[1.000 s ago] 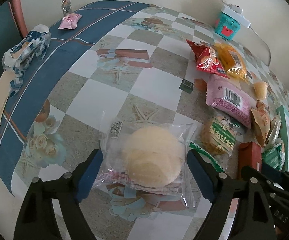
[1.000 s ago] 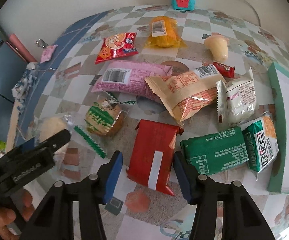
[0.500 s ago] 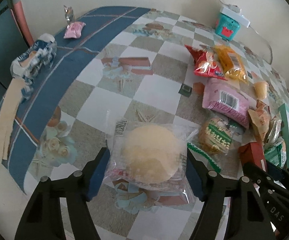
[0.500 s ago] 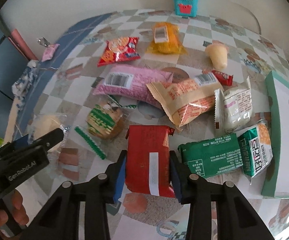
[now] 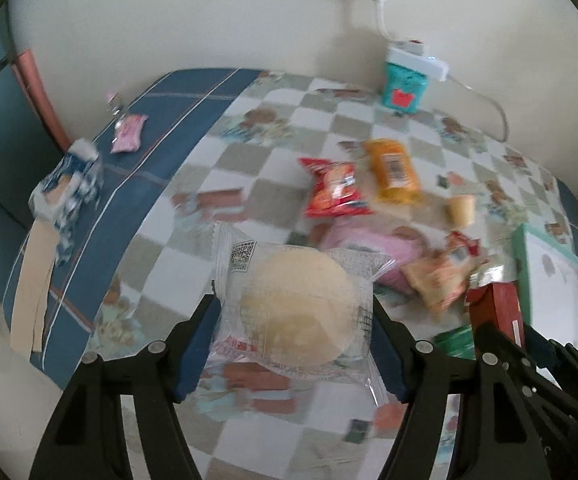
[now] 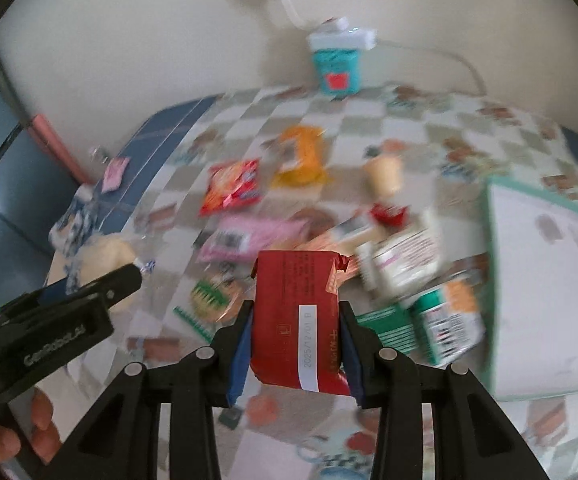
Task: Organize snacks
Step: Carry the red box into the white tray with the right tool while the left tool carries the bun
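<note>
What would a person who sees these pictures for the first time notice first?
First, the two held snacks: the left tongs grip a round pale bun in a clear wrapper, and the right tongs grip a red packet, both raised above the checked tablecloth. Behind them, a loose heap of coloured snack packets lies mid-table. A teal box stands at the far edge by the wall.

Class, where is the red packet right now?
In the right wrist view, the red packet sits clamped between the right gripper's fingers, raised above the table, left of the green packets.
</note>
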Tool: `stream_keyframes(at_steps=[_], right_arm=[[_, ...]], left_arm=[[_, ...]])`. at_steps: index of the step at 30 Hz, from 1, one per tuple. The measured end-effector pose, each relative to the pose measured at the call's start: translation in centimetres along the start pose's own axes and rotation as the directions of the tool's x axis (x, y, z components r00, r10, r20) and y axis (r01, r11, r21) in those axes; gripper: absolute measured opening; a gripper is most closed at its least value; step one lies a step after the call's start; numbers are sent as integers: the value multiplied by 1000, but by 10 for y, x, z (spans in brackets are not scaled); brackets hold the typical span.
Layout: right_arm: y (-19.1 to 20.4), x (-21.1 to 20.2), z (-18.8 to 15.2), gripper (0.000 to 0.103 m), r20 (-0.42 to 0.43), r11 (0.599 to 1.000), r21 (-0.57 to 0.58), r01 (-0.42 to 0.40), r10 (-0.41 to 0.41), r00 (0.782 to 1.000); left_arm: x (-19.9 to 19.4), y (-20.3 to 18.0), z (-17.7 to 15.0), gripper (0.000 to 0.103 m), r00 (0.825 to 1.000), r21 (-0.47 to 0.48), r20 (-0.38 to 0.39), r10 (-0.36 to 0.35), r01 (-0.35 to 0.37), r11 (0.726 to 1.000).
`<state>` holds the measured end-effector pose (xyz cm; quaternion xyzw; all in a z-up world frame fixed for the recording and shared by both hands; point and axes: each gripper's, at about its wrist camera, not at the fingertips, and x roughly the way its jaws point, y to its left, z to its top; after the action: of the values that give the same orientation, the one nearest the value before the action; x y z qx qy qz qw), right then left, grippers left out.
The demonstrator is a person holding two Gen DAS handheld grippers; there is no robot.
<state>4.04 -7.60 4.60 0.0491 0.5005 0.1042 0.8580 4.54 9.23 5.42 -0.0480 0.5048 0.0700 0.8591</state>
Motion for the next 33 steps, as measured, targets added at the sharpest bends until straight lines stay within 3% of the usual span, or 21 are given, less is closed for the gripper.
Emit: stream_keyframes(at_steps=[5,14,22,33], right_arm=[[-38,-16,14,42,50,990,74,117,-120,991],[-121,-33,20,42,49,941,261,217,-238,970],[-203,-45,9,42,19,854,441,277,-318,948],[-264,-46,-4,42,-46,752,558,352,-395,917]], left_arm=[[-7,-45,12,73,999,52,6,-33,32,998],[-8,-127,25,73,994,133,2,-110,109,985],[6,-192,26,73,988,197,-22,-150,152,969],[30,-273,18,73,974,277,-77,-212,225,934]])
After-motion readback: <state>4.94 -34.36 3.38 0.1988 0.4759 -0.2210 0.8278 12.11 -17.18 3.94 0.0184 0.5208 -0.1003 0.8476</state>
